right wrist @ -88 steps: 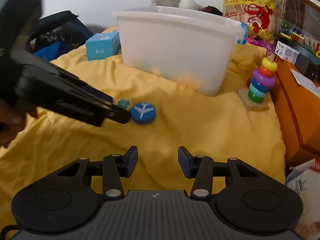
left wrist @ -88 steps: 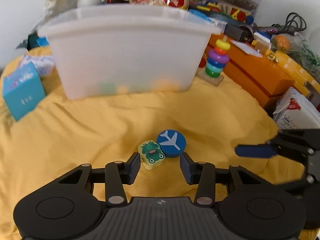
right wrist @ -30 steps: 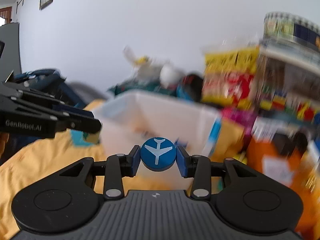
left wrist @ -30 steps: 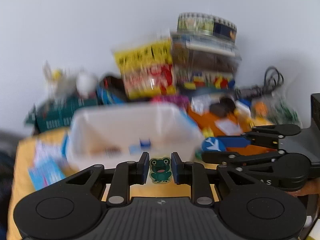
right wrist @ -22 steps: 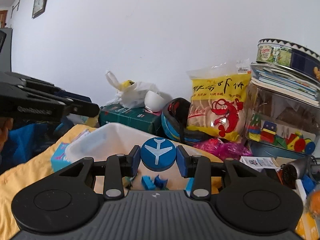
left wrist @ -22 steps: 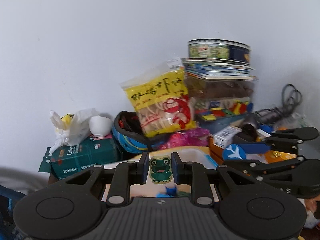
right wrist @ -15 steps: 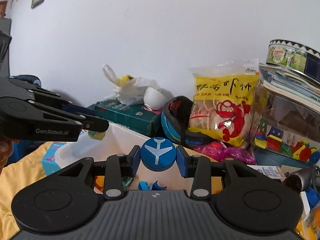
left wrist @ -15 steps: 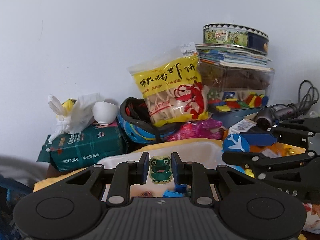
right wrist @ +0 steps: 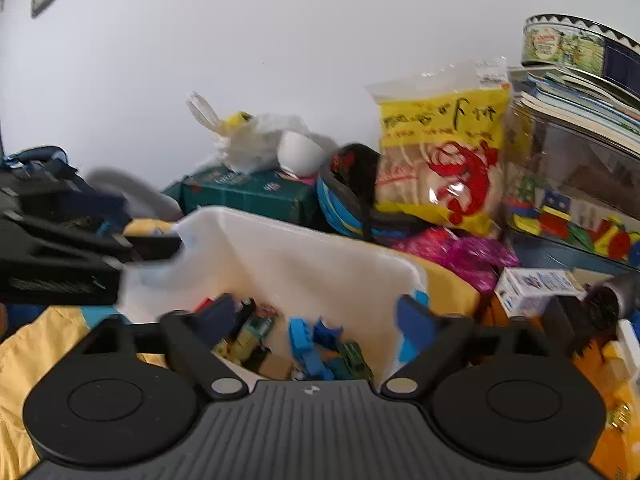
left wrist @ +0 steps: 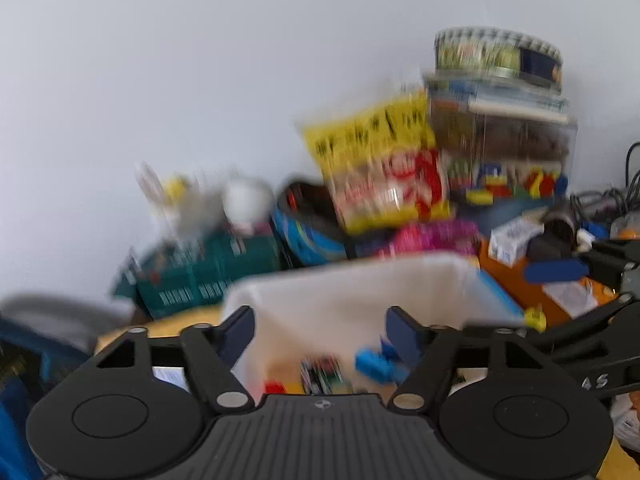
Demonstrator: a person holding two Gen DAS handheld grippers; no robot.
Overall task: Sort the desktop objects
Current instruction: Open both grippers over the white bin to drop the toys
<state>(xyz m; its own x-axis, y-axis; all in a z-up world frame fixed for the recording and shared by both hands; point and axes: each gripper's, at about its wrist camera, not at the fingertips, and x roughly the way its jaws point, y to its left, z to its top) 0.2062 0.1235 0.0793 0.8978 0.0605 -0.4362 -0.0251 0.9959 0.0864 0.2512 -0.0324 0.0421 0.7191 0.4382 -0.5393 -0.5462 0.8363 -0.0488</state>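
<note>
Your left gripper (left wrist: 320, 330) and right gripper (right wrist: 316, 312) both hang with fingers spread wide and nothing between them, above the white plastic bin (right wrist: 320, 264). The bin sits on a yellow cloth (right wrist: 36, 344) and holds a jumble of small toys (right wrist: 316, 350).

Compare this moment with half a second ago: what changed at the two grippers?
Both let go. The left gripper no longer holds the frog piece and the right gripper no longer holds the blue airplane disc; both sets of fingers are spread over the white bin. The snack bag and clutter behind stayed put.
</note>
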